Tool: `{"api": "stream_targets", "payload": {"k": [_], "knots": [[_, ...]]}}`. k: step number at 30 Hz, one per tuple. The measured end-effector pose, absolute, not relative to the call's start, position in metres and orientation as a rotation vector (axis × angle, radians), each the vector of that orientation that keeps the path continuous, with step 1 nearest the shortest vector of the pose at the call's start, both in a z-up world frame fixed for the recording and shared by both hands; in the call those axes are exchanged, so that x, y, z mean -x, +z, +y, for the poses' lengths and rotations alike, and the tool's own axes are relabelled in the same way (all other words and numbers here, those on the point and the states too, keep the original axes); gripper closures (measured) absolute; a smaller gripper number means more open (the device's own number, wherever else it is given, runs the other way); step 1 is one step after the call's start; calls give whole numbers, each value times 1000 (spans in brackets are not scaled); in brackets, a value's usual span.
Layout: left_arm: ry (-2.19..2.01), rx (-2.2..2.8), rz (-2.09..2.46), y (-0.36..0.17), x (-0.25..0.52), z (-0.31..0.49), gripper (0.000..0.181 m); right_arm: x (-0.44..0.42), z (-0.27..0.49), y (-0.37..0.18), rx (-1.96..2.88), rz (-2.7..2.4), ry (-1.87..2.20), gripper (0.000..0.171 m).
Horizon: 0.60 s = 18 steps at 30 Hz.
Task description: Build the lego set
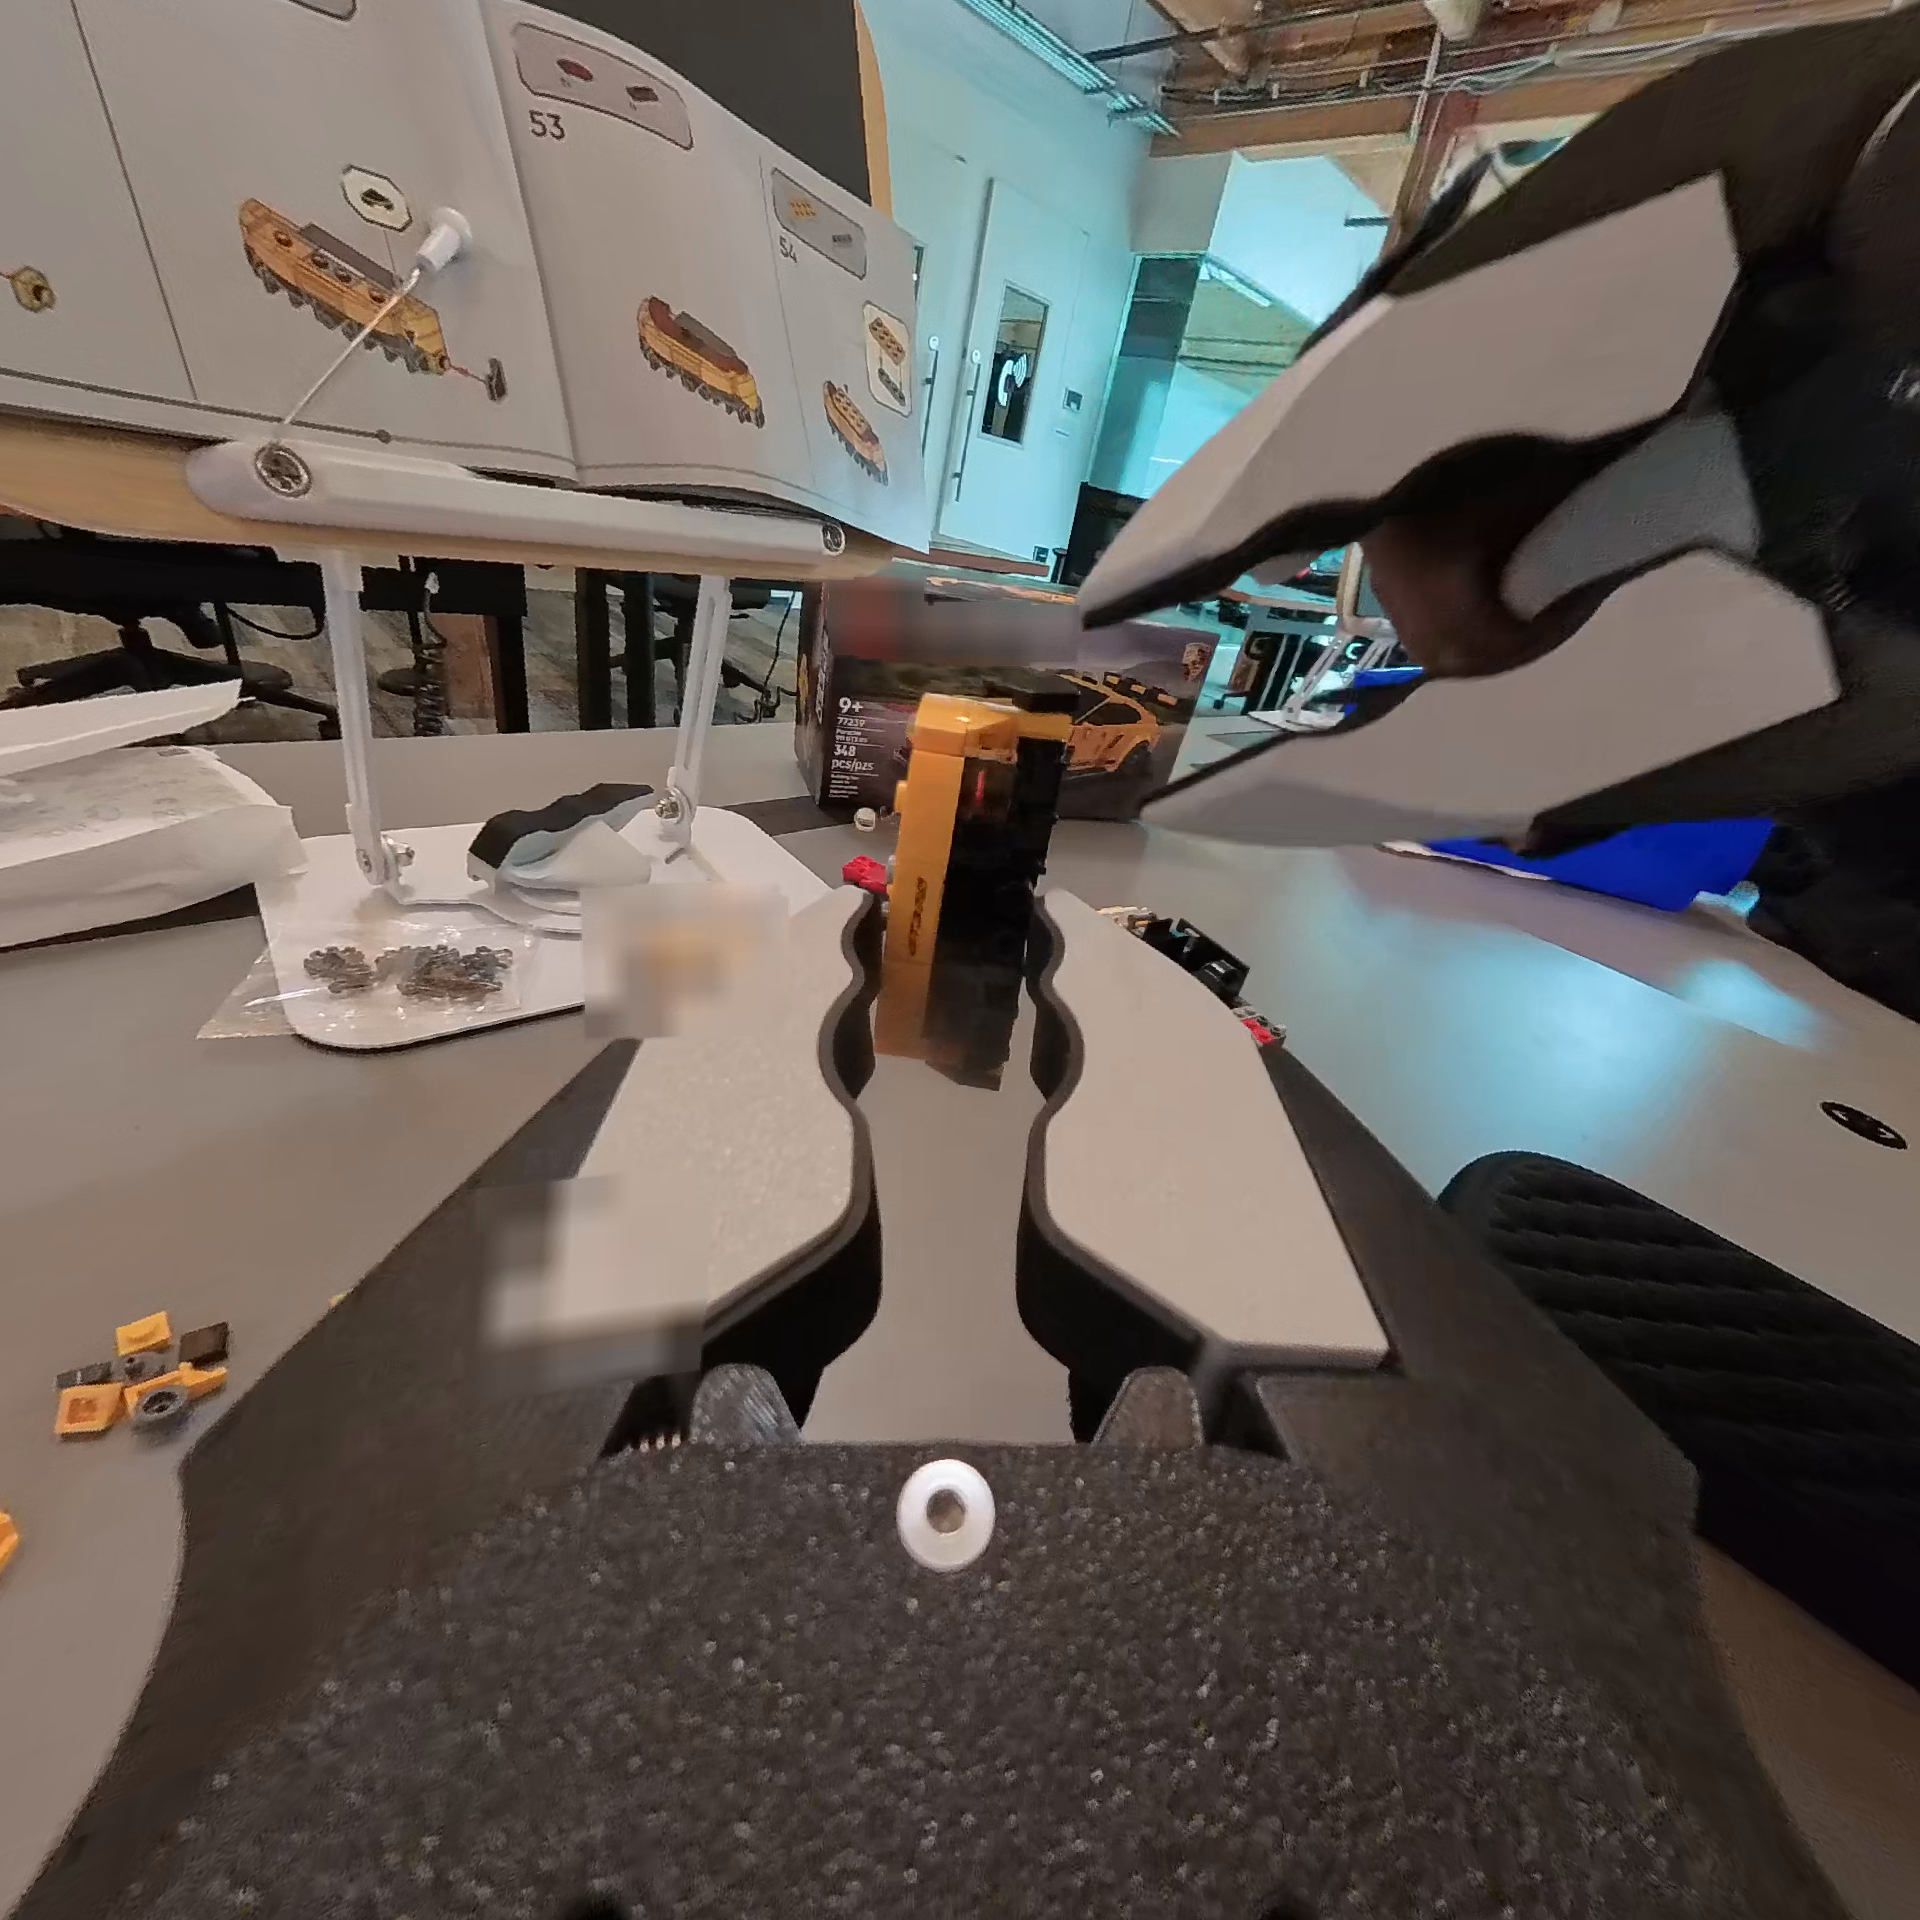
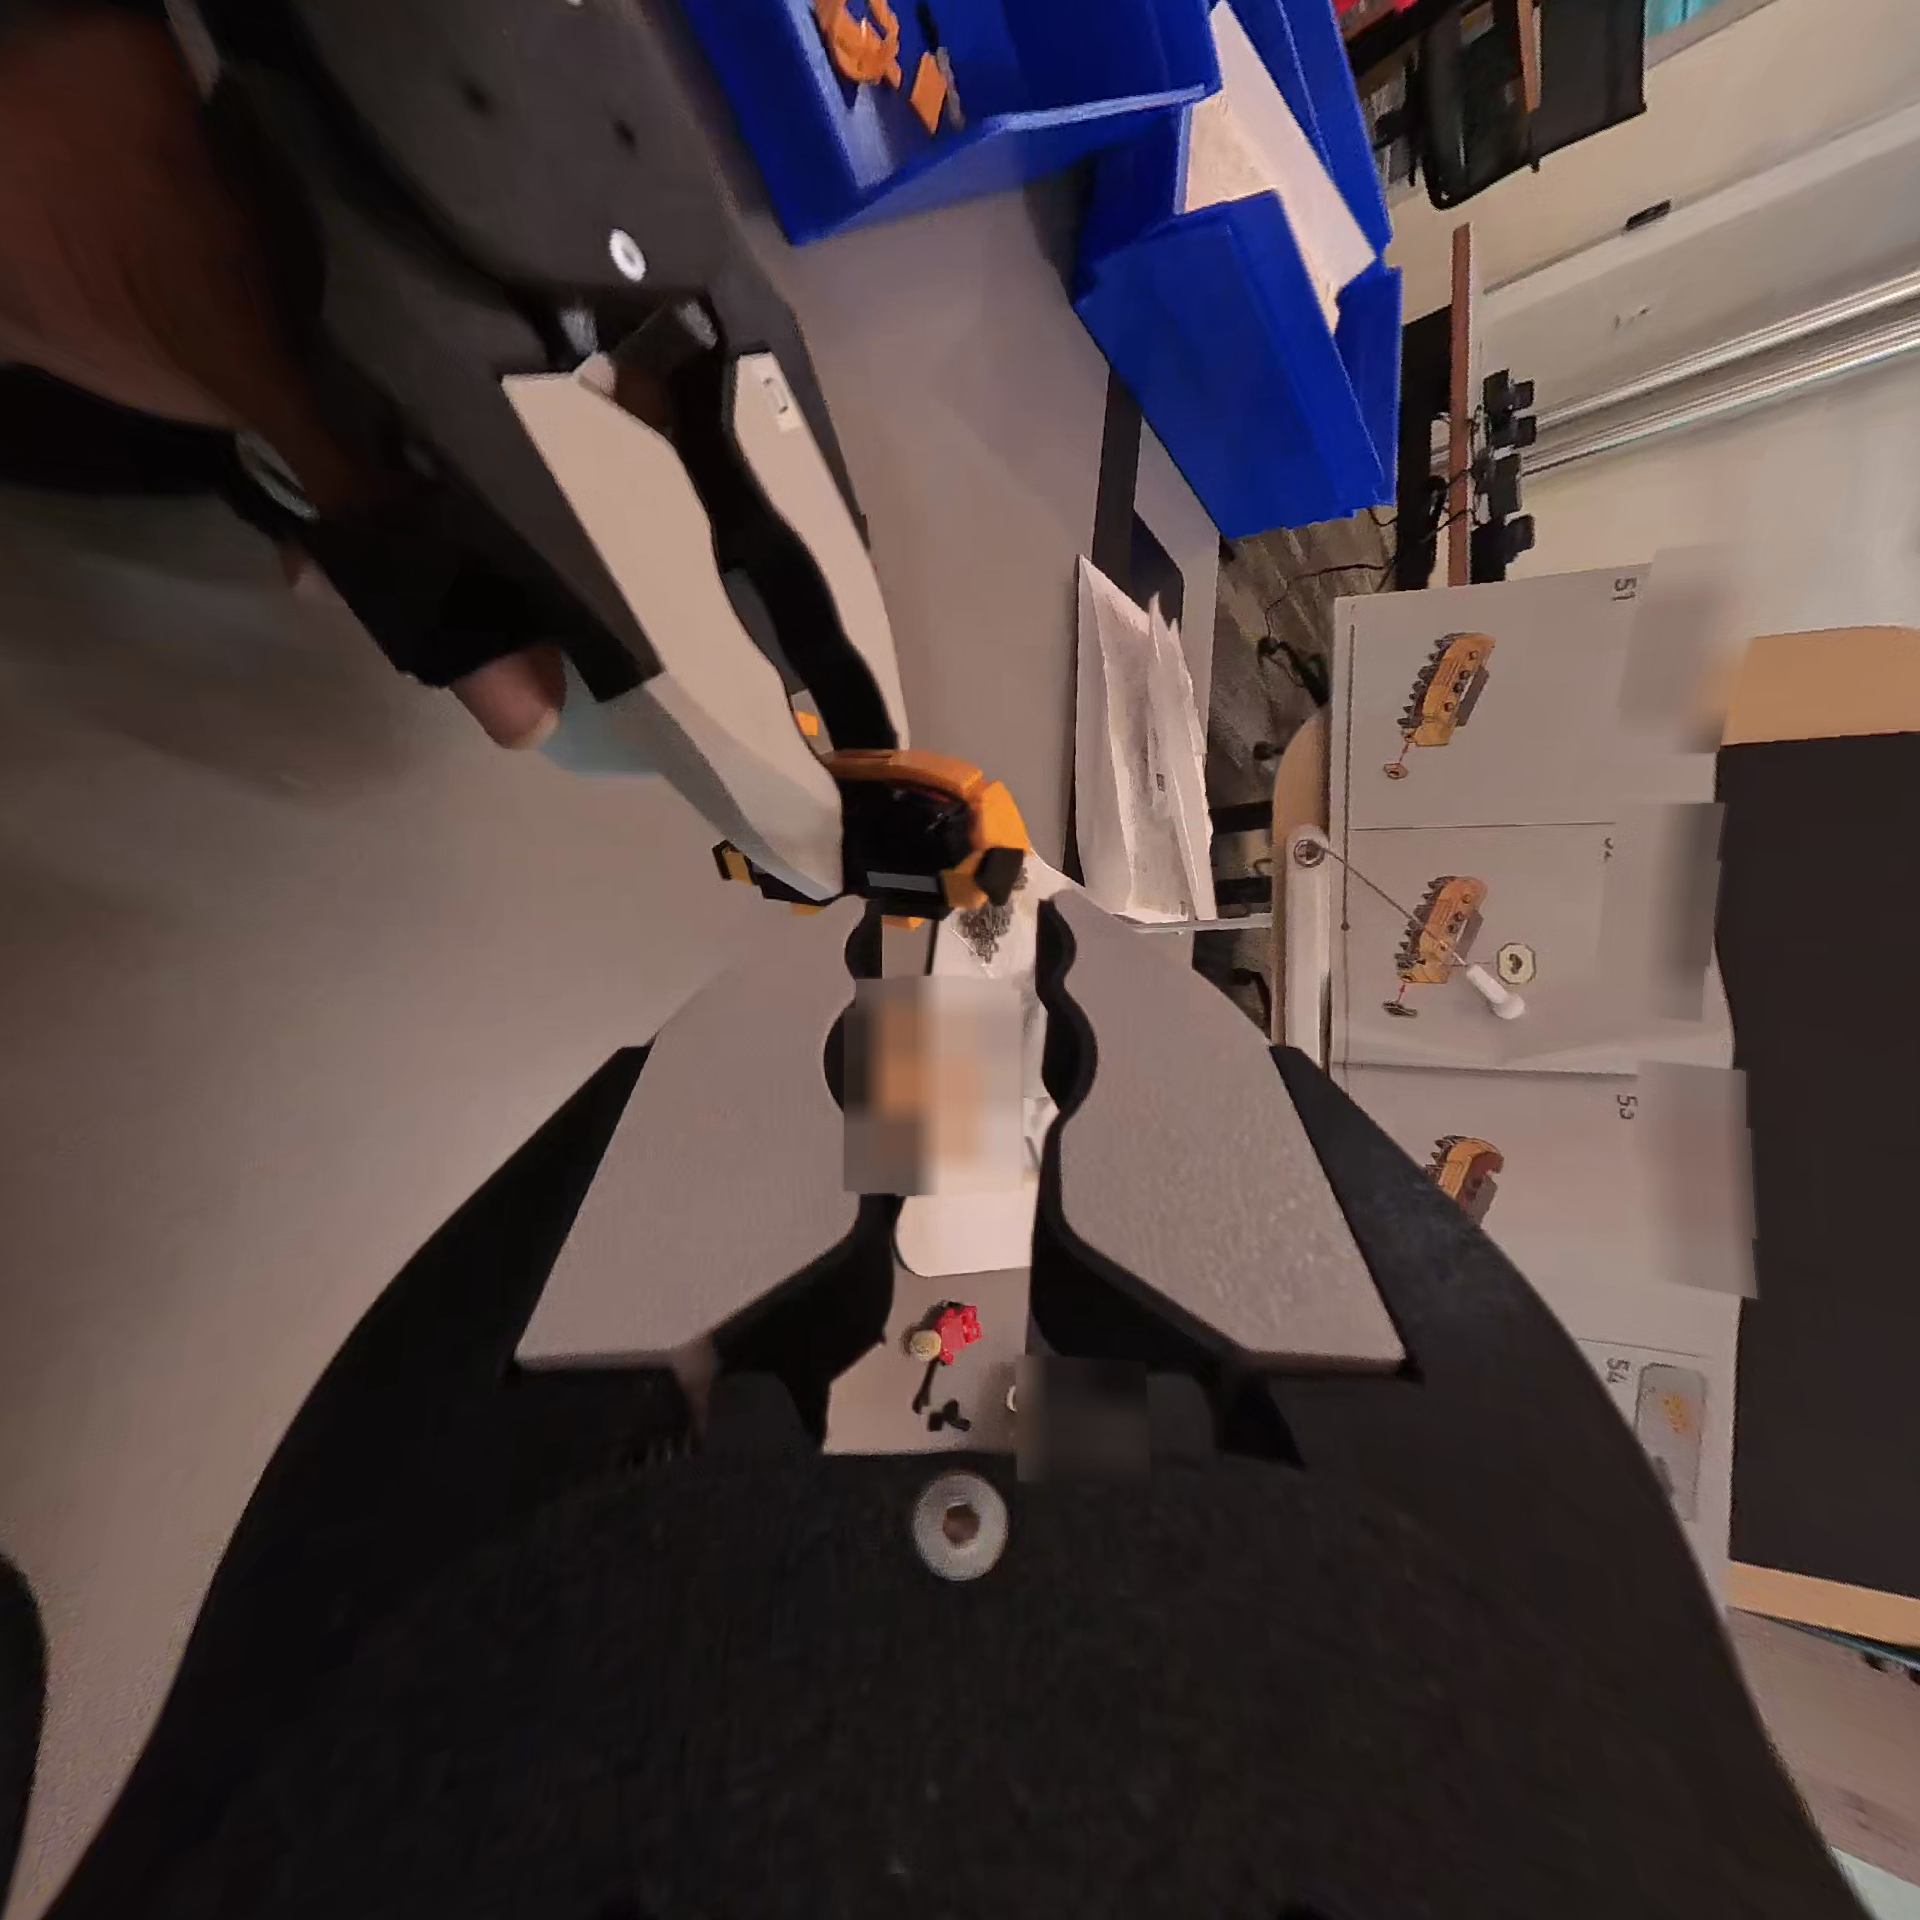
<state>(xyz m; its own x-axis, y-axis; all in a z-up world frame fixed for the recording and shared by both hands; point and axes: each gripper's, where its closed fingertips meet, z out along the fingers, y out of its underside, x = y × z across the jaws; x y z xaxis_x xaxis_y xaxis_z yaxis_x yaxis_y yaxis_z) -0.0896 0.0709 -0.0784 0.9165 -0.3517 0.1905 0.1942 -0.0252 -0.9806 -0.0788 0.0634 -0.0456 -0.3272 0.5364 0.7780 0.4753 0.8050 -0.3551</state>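
My left gripper (image 1: pixel 956 914) is shut on an orange and black lego car assembly (image 1: pixel 935 831) and holds it on end just above the grey table (image 1: pixel 312 1143). My right gripper (image 1: pixel 1117 717) hovers open and empty at the upper right, its tips close to the top of the assembly. In the right wrist view, my right gripper (image 2: pixel 956 925) is open, and the assembly (image 2: pixel 935 821) sits just beyond its tips, clamped by the left gripper (image 2: pixel 868 810). A gloved hand (image 2: pixel 499 686) holds the left gripper.
An open instruction booklet (image 1: pixel 416 260) stands on a white stand behind. The lego box (image 1: pixel 831 707) is beyond the assembly. Blue bins (image 2: pixel 1247 364) stand to the right. Loose orange and grey pieces (image 1: pixel 140 1371) lie front left, a red piece (image 2: pixel 956 1330) and a parts bag (image 1: pixel 405 971) mid-table. My hands' fingertips stand some 4 cm from each other. The red piece (image 2: pixel 956 1330) is about equally far from each gripper, around 30 cm.
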Motion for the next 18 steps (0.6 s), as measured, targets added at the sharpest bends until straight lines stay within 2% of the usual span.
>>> {"api": "stream_targets", "payload": {"k": [6,11,18], "knots": [[-444,1549,144,-81,86,71,155,84,67,-48,732,-1969,97,143],[-456,1557,134,-81,87,71,155,87,66,-52,704,-1972,66,153],[-471,1572,128,-82,87,71,155,86,65,-53,753,-1932,60,154]]}}
